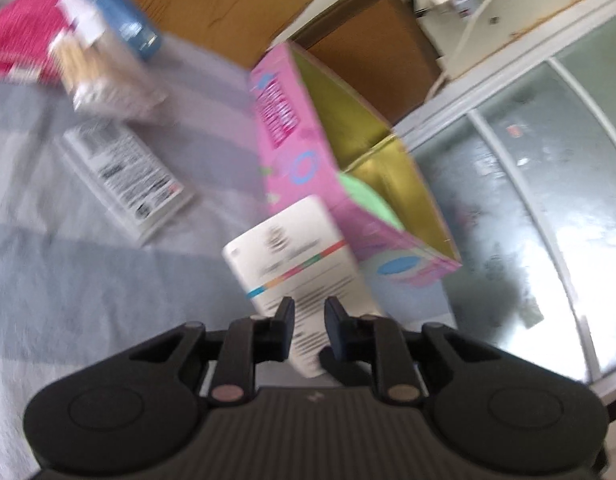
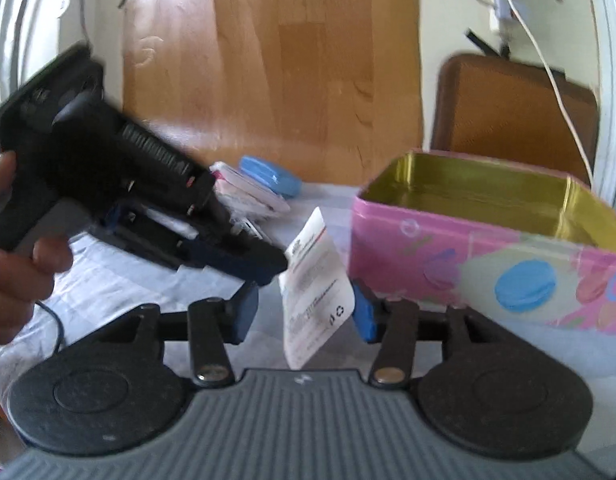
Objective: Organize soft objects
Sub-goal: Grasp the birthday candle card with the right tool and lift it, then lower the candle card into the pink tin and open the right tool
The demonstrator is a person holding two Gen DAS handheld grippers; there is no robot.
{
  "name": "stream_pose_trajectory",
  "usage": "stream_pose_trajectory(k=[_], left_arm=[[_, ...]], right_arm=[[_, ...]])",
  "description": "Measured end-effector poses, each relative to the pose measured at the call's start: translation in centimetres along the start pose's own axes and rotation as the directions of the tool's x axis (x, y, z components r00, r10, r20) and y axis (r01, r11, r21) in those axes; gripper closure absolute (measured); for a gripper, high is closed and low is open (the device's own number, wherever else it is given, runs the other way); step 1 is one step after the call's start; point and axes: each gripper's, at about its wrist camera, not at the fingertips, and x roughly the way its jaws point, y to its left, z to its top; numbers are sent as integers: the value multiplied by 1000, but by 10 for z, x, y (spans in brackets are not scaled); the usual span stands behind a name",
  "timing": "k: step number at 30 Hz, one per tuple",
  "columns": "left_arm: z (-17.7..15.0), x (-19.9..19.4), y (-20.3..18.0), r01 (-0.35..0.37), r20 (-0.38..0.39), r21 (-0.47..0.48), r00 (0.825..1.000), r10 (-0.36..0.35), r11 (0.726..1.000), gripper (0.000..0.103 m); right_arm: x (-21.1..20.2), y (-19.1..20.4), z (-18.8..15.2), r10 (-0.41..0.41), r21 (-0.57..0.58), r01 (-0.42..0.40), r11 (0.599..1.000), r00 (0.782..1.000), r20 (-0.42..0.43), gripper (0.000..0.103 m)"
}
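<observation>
Gripping a flat white packet (image 1: 296, 264) by its lower edge, the left tool (image 1: 309, 312) has its two dark pads closed on the printed, glossy wrapper, which carries a striped colour band and lines of small text. Seen from the right wrist, that same packet (image 2: 317, 292) hangs tilted just left of the pink tin (image 2: 487, 256), between the parted blue pads of the right tool (image 2: 304, 312); whether either pad touches it cannot be told. One hand (image 2: 12, 256) grasps the left tool's black handle.

One rectangular pink tin (image 1: 292, 136) stands open just beyond the held packet, its inside a shiny gold metal and its outside printed with round macaron shapes. Left of the tin on the pale striped cloth (image 1: 88, 280) lie one more flat white packet (image 1: 128, 176), one clear soft pack of pale sticks (image 1: 96, 76), one rounded blue pouch (image 1: 116, 16) and one bright pink ribbed fabric item (image 1: 20, 44), all blurred
</observation>
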Motion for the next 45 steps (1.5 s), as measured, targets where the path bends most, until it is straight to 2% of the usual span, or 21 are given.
stream_pose_trajectory(k=[1,2,4,6,8,9,11,13,14,15,16,18,20,21,24,28,30,33,39,43,45], left_arm=[[-2,2,4,-10,-7,-11,1000,9,1000,81],[-4,3,7,-14,-13,-22,1000,14,1000,74],[-7,2,12,-2,-13,-38,1000,2,999,58],[-10,-5,13,1,-4,-43,1000,-1,999,22],[-13,-21,14,4,38,-42,999,-2,999,8],[-15,-29,13,15,57,-41,998,-13,999,6],[-17,-45,15,44,94,-38,995,-40,998,6],[-15,-53,15,39,113,-47,993,-33,998,7],[-13,-53,16,25,112,-51,994,-19,998,12],[-10,-49,16,9,106,-53,994,-3,999,27],[-8,-43,15,-9,90,-57,996,14,998,36],[-5,-26,19,-6,37,-61,999,8,998,74],[-4,-6,22,9,-16,-87,1000,-10,996,72],[-5,-4,20,18,-6,-90,1000,-19,996,73],[-3,-14,-3,40,26,-11,999,-39,999,73],[10,-34,-41,88,96,98,991,-97,991,73],[22,-30,-57,94,111,141,988,-110,986,73],[48,-2,-74,87,97,183,990,-106,979,73],[96,77,-87,62,10,195,998,-65,979,73],[107,116,-91,-25,-12,235,1000,28,972,69],[109,126,-91,-79,1,247,997,82,966,57]], right_arm=[[2,-5,0,43,38,-42,998,999,-22,52],[4,-8,-1,85,73,-83,994,996,-37,55],[7,-2,-5,100,60,-97,993,994,-52,56],[7,14,-9,81,-23,-82,996,996,-44,59],[9,25,-10,76,-84,-79,993,996,-45,66],[11,27,-10,81,-97,-86,992,995,-49,67],[14,32,-10,73,-119,-79,990,996,-53,67],[17,34,-10,67,-135,-74,988,996,-56,67],[18,35,-9,62,-142,-70,987,996,-58,67],[18,35,-10,58,-147,-66,987,997,-59,68],[18,36,-10,53,-152,-61,986,997,-59,68],[16,37,-11,39,-157,-47,986,998,-53,75],[13,38,-12,14,-166,-20,986,999,-39,81],[9,38,-13,-5,-184,1,983,1000,-19,82],[-10,39,-10,-20,-212,39,977,996,90,82],[-31,42,1,-70,-270,145,952,961,268,82],[-29,35,7,-103,-280,194,940,946,308,82],[-15,12,19,-160,-245,239,939,939,304,83],[25,-36,29,-256,-188,298,936,942,216,83],[49,-54,32,-284,-163,309,937,945,160,81],[52,-57,31,-280,-141,301,943,948,152,73]])
